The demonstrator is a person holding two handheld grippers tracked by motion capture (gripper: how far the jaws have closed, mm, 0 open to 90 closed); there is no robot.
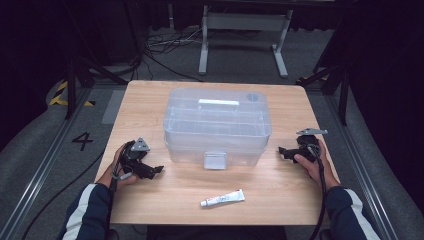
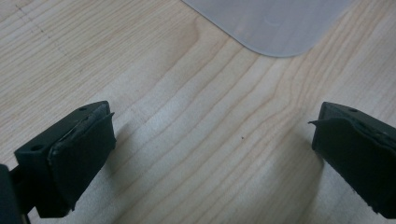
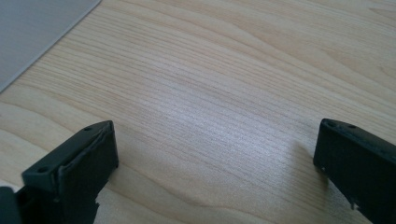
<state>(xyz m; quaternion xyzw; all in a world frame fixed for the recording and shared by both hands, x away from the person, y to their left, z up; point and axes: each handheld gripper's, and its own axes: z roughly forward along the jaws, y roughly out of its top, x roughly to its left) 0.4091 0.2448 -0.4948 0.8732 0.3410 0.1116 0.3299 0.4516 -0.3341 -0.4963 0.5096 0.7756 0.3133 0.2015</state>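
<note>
Overhead, both grippers' fingers gape empty above the pale wooden table, grey carpet around.

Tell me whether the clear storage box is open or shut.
Shut: the lid sits flush on the clear storage box, and its front latch hangs down over the base.

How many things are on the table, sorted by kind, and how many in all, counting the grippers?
Clear plastic box with lid: 1
White tube: 1
Grippers, both open and holding nothing: 2, the left gripper and the right gripper
Total: 4
</note>
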